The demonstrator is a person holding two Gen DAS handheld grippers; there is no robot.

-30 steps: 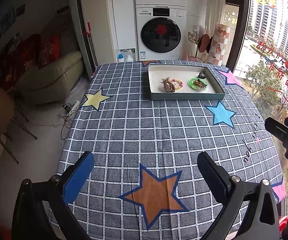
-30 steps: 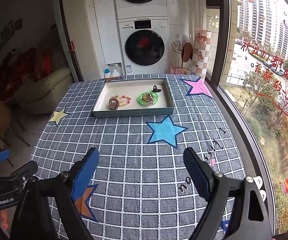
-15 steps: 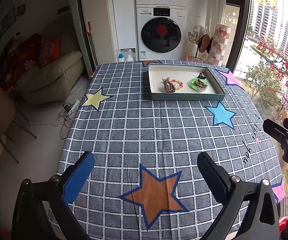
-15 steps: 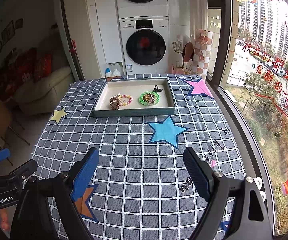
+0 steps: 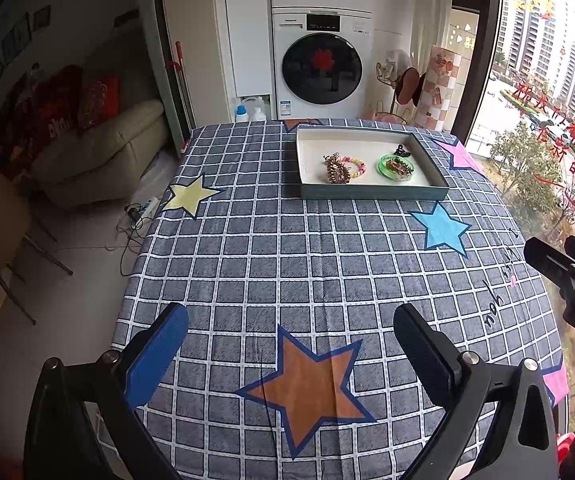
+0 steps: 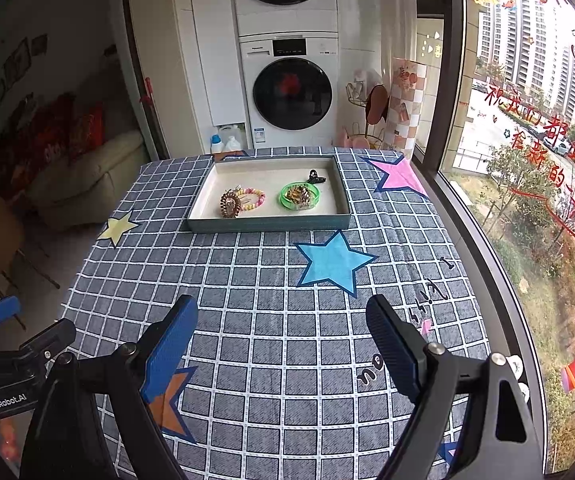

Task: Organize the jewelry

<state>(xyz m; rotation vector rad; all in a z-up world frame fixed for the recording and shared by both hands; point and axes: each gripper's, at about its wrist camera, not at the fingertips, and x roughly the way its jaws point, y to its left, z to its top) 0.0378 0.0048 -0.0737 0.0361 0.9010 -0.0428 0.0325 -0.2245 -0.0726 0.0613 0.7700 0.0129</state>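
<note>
Both grippers we hold low over the near end of the checked star-print tablecloth [image 5: 287,248]: left gripper [image 5: 291,332] spread wide, nothing between its blue pads, over the orange star [image 5: 307,384]; right gripper [image 6: 281,328] also wide and empty, near the blue star [image 6: 333,264]. Well ahead, at the far end of the table, sits the shallow tray [image 6: 267,222]. Inside we see a pastel bead bracelet [image 6: 253,198] touching a brown spiral hair tie [image 6: 229,206], a green bangle [image 6: 299,196] ringing some gold pieces, and a small black clip [image 6: 315,178] behind it.

"GenRobot.AI" on the left hand-held gripper [image 6: 27,340]
</note>
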